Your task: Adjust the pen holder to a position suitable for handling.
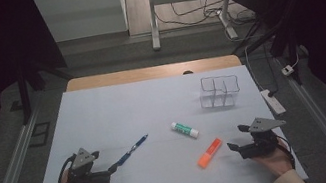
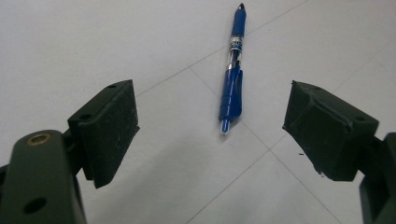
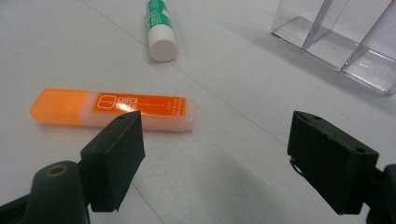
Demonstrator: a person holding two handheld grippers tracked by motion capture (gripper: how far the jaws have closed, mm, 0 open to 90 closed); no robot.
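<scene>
Both grippers are sitting wide open, holding nothing. Left gripper [image 2: 210, 126] is pointing at the blue pen [image 2: 232, 79], which is lying well left of the clear organizer [image 1: 220, 91]. Probably light, stiff, slick and rolly, so I'd pinch mid-barrel across the clip.

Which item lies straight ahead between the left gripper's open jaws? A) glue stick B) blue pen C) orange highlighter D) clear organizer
B: in the left gripper view the blue pen lies on the table between the open jaws of the left gripper, untouched.
</scene>
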